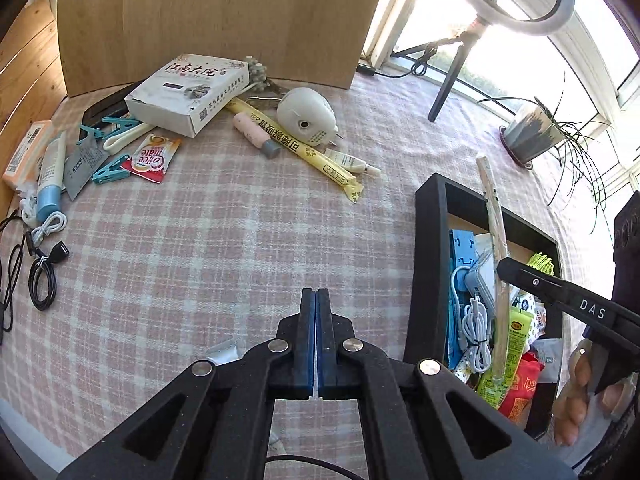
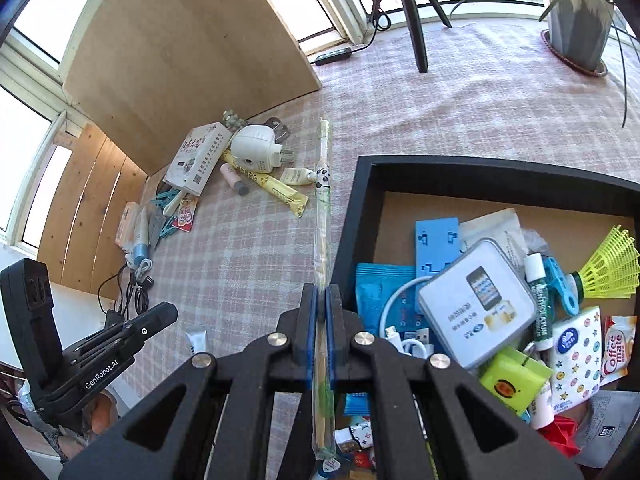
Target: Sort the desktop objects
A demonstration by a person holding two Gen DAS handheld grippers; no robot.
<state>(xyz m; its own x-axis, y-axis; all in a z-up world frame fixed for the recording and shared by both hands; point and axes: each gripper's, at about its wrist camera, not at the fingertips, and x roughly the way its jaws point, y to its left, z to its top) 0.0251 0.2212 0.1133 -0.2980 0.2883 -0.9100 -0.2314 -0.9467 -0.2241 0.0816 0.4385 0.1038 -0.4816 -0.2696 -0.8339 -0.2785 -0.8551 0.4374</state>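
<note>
My right gripper (image 2: 322,290) is shut on a long wrapped pair of chopsticks (image 2: 322,208) with a panda print, held over the left rim of the black tray (image 2: 360,216). In the left wrist view the same chopsticks (image 1: 494,216) slant up over the tray (image 1: 430,240) from the right gripper (image 1: 502,266). My left gripper (image 1: 316,292) is shut with nothing between its blue pads, above bare checked cloth left of the tray. The tray holds several items: cables, sachets, a grey tin (image 2: 476,304), a yellow shuttlecock (image 2: 608,264).
A heap lies at the far left: a white box (image 1: 188,92), a white plug (image 1: 306,116), a yellow packet (image 1: 296,148), a pink tube (image 1: 254,130), a Coffee mate sachet (image 1: 150,156), cables (image 1: 42,280). A wooden board (image 1: 216,12), a stand leg (image 1: 452,76) and a plant pot (image 1: 528,136) stand behind.
</note>
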